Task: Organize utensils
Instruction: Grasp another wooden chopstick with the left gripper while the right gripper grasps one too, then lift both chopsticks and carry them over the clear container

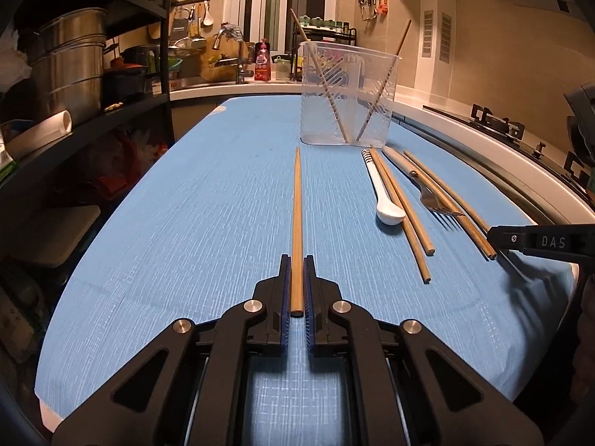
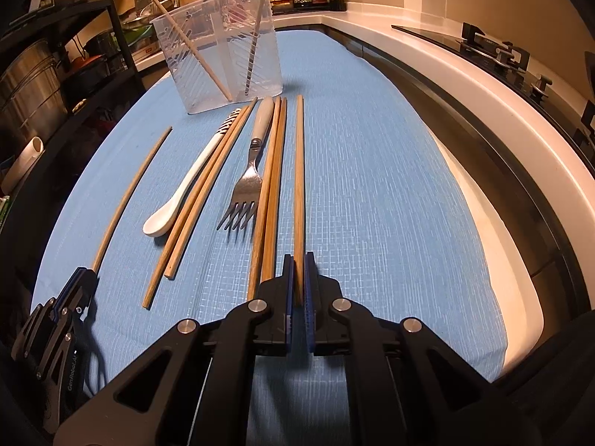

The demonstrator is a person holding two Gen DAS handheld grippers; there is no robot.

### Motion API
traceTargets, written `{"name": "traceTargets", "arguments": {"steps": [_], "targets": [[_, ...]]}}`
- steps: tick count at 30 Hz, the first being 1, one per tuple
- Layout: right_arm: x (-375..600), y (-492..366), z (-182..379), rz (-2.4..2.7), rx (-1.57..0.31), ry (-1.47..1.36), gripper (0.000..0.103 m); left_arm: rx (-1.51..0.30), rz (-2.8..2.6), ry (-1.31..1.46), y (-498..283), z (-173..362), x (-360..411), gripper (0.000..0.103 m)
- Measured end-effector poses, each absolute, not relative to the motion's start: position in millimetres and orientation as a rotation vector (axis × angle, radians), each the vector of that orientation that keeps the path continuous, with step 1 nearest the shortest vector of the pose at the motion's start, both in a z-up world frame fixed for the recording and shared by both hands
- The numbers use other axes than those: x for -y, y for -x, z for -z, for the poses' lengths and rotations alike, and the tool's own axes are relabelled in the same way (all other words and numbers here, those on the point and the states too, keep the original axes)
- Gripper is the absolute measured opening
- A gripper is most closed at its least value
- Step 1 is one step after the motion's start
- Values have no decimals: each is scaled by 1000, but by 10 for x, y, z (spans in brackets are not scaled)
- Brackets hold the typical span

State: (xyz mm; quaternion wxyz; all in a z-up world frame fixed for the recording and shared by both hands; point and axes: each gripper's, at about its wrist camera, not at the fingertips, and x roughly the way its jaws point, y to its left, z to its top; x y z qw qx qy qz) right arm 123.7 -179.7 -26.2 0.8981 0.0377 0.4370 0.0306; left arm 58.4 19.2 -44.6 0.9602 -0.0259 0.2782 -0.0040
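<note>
My left gripper (image 1: 296, 260) is shut on the near end of a wooden chopstick (image 1: 296, 219) that points toward the clear plastic holder (image 1: 347, 100). My right gripper (image 2: 298, 258) is shut on the near end of another chopstick (image 2: 299, 186), to the right of the row. The holder (image 2: 219, 48) stands at the far end of the blue cloth and has two chopsticks leaning in it. Between the grippers lie a white spoon (image 2: 186, 189), a fork (image 2: 247, 182) and several loose chopsticks (image 2: 271, 193). The left gripper (image 2: 80, 278) shows at the right wrist view's lower left.
A blue cloth (image 1: 186, 204) covers the long table. A dark shelf rack with steel pots (image 1: 70, 59) stands on the left. A white counter with a gas hob (image 2: 494, 55) runs along the right. A sink and bottles are behind the holder.
</note>
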Motion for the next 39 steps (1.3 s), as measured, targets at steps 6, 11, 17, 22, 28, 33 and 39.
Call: {"name": "traceTargets", "arguments": {"steps": [6,11,17,22,28,33,39], "targets": [[1774,-1241,262,-60,-897,-60,7,-553,9,50,-593,447,-182,7],[1746,-1236,261,-57,-891,-41,7,-553,13,54,-593,454,-186,7],[1726,-1234,260,-54,-885,-19,7,-554,13,55,-596,458,-190,7],[1698,-1227,259,-53,-881,-2,5,-554,13,55,-600,455,-185,7],[1724,-1232,253,-60,-888,-18,5,-568,11,49,-616,447,-184,7],[1755,-1203,217,-61,-882,-40,5,-597,6,56,-619,426,-189,7],[1789,-1105,106,-62,-838,-48,5,-575,7,53,-523,292,-170,7]]}}
